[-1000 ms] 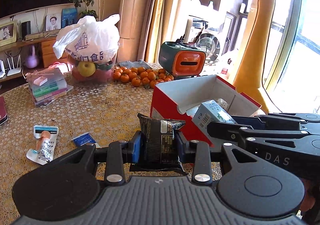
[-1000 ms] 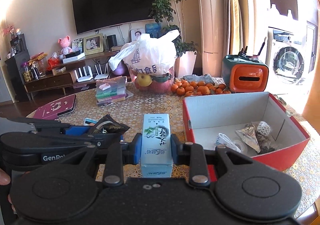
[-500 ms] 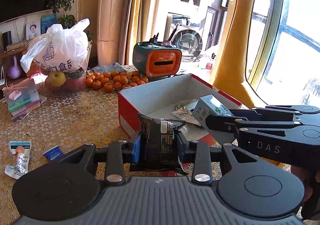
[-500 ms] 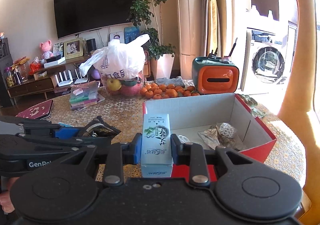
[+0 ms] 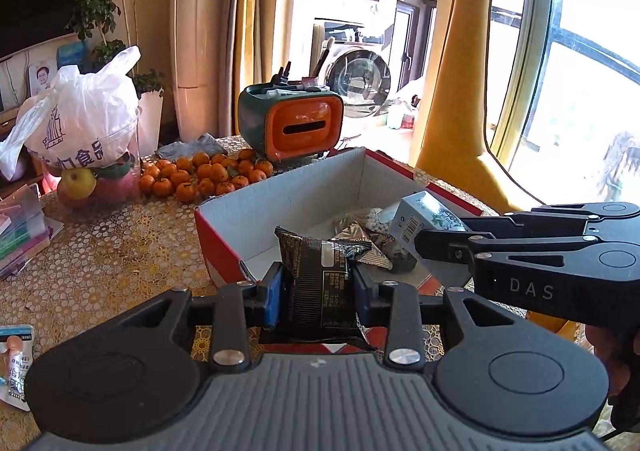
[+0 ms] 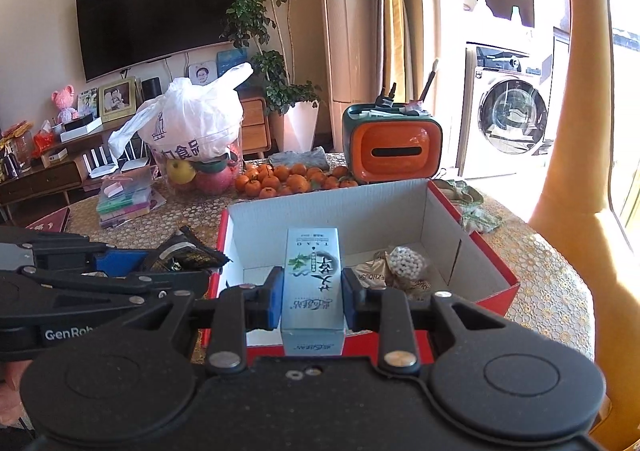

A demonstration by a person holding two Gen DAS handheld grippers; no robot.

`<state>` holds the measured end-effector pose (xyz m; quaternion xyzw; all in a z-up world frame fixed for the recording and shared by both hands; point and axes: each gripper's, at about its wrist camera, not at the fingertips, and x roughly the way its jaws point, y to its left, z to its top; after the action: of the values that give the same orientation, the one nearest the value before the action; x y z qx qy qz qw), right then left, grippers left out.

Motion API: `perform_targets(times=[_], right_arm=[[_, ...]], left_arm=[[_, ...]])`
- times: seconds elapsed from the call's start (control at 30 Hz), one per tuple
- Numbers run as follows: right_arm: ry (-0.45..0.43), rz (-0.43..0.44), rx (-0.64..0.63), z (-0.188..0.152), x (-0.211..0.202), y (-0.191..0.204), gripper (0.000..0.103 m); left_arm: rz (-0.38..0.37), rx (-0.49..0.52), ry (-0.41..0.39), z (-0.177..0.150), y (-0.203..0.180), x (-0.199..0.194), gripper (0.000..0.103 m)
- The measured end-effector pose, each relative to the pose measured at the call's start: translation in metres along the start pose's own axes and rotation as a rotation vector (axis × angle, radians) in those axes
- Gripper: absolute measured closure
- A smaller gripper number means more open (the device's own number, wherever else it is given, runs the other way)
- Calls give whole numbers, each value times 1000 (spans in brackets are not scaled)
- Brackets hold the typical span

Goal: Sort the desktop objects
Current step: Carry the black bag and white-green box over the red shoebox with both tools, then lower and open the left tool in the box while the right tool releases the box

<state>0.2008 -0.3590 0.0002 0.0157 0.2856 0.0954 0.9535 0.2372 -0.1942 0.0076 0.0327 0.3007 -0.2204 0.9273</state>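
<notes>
Crinkled black foil, printed with fine pale text, fills the gap of the left gripper (image 5: 318, 293): its blue-padded fingers (image 5: 272, 297) pinch a dark snack packet (image 5: 320, 283) by both sides, held upright just short of the near wall of the red cardboard box (image 5: 218, 247). From the left wrist view the right gripper (image 5: 430, 241) shows side-on, to the right of those fingers, its matte black arms lettered DAS and a pale blue carton (image 5: 424, 217) tilted over the box's open top; a person's hand (image 5: 608, 343) shows at the right edge. Only the right wrist view shows that carton (image 6: 313, 291) face-on: a tall, smooth rectangular box with green leaf print and brushed characters, clamped upright between the right gripper's (image 6: 313, 297) blue pads (image 6: 272, 301), ahead of which lies the corrugated white interior of the box (image 6: 492, 267), holding a silvery wrapper and a clear pouch of small white beads (image 6: 406, 261) at the far right. Left of these fingers the left gripper (image 6: 176, 263) shows edge-on with its packet (image 6: 186, 255) poking past the box's left wall. Beyond the box sit loose glossy tangerines (image 6: 288, 179), a rounded orange-and-green holder (image 6: 394, 149), and a knotted white plastic bag (image 6: 192, 123) over apples, all on a gold lace-patterned tabletop (image 5: 100, 251)
</notes>
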Motion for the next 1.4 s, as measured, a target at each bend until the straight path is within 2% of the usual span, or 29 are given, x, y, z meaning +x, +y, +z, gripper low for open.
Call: perform_targets(times=[0.2, 0.53, 0.93, 1.4], right_arm=[[12, -12, 10, 4, 16, -15, 75], [51, -31, 20, 8, 50, -38, 75], [103, -53, 34, 9, 88, -53, 75], [169, 23, -34, 2, 117, -43, 75]], left_arm=[[-4, 25, 20, 10, -1, 27, 69], [-4, 7, 119, 23, 8, 78, 69], [0, 45, 195, 37, -1, 131, 69], [39, 15, 283, 42, 10, 174, 69]])
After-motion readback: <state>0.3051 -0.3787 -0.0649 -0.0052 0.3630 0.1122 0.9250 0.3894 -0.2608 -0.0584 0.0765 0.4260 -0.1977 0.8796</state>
